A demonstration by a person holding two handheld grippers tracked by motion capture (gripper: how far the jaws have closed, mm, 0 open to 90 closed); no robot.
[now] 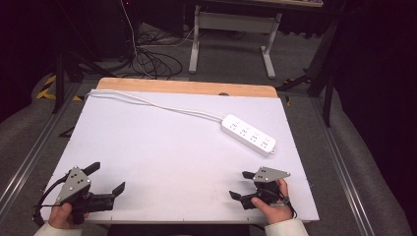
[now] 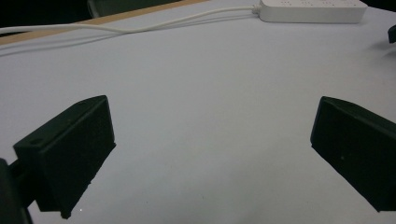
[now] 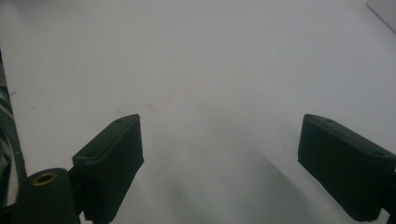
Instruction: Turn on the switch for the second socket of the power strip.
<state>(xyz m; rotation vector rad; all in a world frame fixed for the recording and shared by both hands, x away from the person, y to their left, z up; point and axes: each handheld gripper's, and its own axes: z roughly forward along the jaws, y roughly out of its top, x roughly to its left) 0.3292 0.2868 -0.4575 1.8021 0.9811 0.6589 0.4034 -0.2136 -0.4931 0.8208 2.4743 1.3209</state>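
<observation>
From the high view, a white power strip (image 1: 248,134) lies flat on the white table (image 1: 162,152), toward the far right part of the top, set at a slant. Its white cord (image 1: 147,102) runs from its far-left end across the board to the far left corner. The left gripper (image 1: 105,178) sits at the near left edge, held in the person's left hand (image 1: 63,215), jaws spread wide with nothing between them. The right gripper (image 1: 241,185) is at the near right edge in the right hand (image 1: 273,206), jaws likewise spread and empty. Both are well apart from the power strip, the right one nearer to it.

In the left gripper view, the left gripper (image 2: 212,154) shows two black jaws standing far apart over bare table. The power strip (image 2: 312,10) lies at the top edge with its cord (image 2: 140,27) trailing leftward along the wooden far edge. A small dark shape at the right edge is probably a tip of the other gripper, though too little shows to be sure.

In the right gripper view, the right gripper (image 3: 219,158) holds its jaws wide open over the plain white surface. A pale corner at the top right is the power strip (image 3: 384,10).
</observation>
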